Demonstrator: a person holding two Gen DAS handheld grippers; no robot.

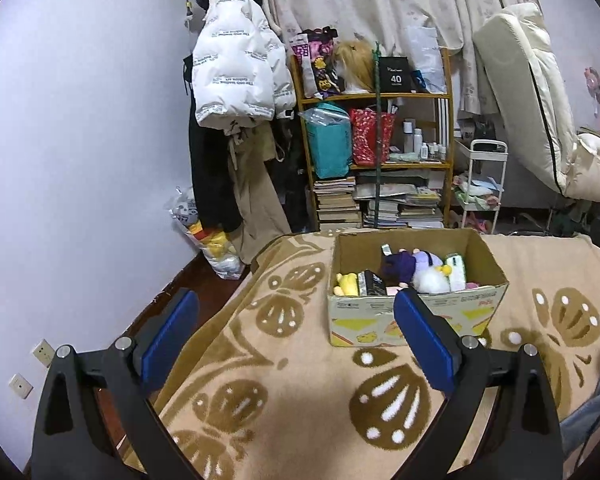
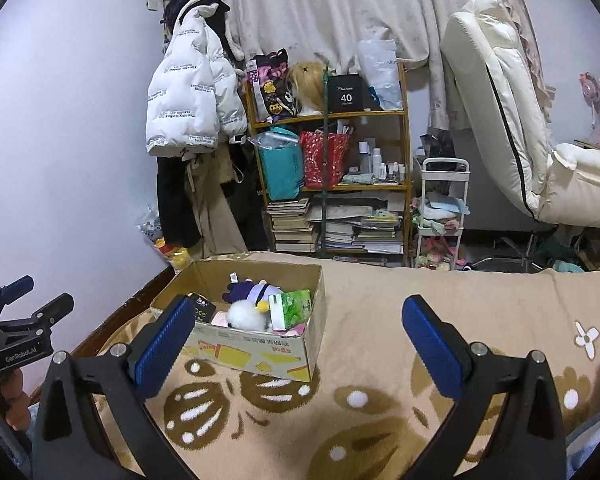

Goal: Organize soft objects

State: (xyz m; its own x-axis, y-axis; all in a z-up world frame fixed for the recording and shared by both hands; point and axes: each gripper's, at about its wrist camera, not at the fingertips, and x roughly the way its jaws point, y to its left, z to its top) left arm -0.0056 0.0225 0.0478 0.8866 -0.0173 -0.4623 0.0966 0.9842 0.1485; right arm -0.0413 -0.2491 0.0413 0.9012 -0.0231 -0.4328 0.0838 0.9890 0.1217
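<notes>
Box [image 1: 416,312] of cardboard sits open on the patterned blanket [image 1: 300,400], near the far edge of the bed. Inside: a yellow plush [image 1: 347,283] at the left end, a purple plush [image 1: 400,266] in the middle, a white fluffy toy [image 1: 432,280] beside it, a green-and-white packet [image 1: 456,270] at the right, plus a dark packet and something pink low down, not clear what.

Left gripper [image 1: 296,326]: jaws spread wide, nothing between the blue pads, held above the blanket short of the box. Right gripper [image 2: 300,330]: likewise wide apart and empty, box just ahead and to its left. The left tool also shows at the edge of the right view, a hand beneath it.

Blanket around the box looks bare in both views; no loose soft item seen on it. A bag of plush things [image 1: 204,236] stands on the floor by the wall, well apart from the box; whether it belongs to the job cannot be told.

Judgement: collecting seems largely done, or at a pause between items. What is left, if anything, lies outside these views.
</notes>
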